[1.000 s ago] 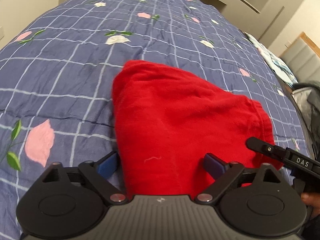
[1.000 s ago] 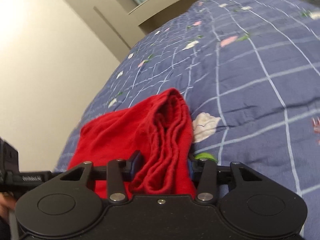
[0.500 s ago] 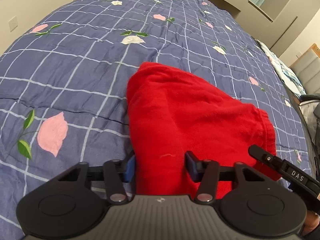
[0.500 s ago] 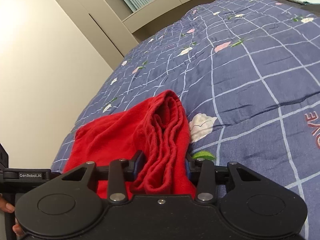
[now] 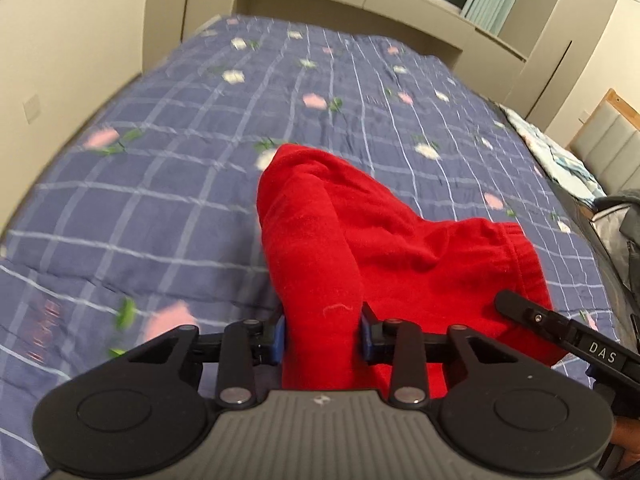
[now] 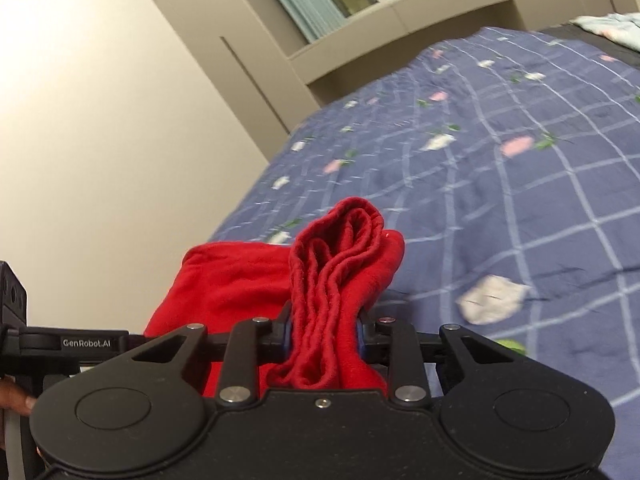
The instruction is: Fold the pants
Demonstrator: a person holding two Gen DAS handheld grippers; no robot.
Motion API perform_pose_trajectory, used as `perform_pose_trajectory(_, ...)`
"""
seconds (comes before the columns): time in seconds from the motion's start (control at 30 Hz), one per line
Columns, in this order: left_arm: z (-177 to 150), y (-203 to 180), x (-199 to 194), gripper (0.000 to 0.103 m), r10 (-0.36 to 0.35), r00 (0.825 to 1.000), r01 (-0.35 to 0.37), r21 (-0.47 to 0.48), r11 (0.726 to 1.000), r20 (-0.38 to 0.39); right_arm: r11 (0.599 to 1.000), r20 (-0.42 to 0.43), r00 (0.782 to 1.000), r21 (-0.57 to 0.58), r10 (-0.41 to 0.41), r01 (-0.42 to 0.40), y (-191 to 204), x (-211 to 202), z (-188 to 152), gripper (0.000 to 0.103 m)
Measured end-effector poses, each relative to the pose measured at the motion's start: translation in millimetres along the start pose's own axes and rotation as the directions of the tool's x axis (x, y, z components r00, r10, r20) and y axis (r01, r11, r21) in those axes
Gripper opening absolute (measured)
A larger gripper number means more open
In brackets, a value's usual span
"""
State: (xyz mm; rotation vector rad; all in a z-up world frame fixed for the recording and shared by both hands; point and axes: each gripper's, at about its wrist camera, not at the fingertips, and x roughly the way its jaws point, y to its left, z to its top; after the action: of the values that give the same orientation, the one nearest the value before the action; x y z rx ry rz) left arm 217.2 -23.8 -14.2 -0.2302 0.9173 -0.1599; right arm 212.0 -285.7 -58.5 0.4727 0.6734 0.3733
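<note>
Red pants (image 5: pixel 360 240) bunched at 12 o'clock on quilt (image 5: pixel 160 200) | left gripper (image 5: pixel 322 334), right gripper (image 6: pixel 324 330) both clenched on cloth | folds likely mostly done, final lay-down left

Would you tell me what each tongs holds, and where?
Both grip the red pants: left tongs pinch a folded edge, right tongs the bunched layered end.

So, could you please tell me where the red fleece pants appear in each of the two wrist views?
Left wrist view: the red fleece pants fill the lower centre, one fold pinched in the left claw.
Right wrist view: they sit lower centre-left, their bunched edge clamped in the right claw.
Shared landmark: the blue checked floral quilt beneath them in both views.
</note>
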Motion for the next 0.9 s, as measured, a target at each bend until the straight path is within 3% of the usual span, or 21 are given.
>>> perform_pose_trajectory(0.3, -2, 56, -27, 0.038, 0.059, 0.998, -0.058, -0.037, 0.998, 0.015, 0.997, -0.034, 0.997, -0.022, 0.076, -0.077, 48, 27, -13, 0.029)
perform_pose_trajectory(0.57, -25, 90, -7, 0.039, 0.061, 0.997, -0.065, -0.112, 0.992, -0.041, 0.999, -0.113, 0.994, -0.036, 0.008, -0.012, 58, 47, -40, 0.031)
perform_pose_trajectory(0.77, -35, 100, 1, 0.05, 0.063, 0.996, -0.071, -0.156, 0.985, -0.057, 0.997, -0.128, 0.991, -0.078, -0.041, 0.031, 53, 44, -48, 0.042)
perform_pose_trajectory(0.9, -37, 100, -2, 0.07, 0.079, 0.996, -0.086, -0.169, 0.982, -0.051, 0.996, -0.116, 0.992, -0.08, -0.058, 0.049, 52, 40, -50, 0.058)
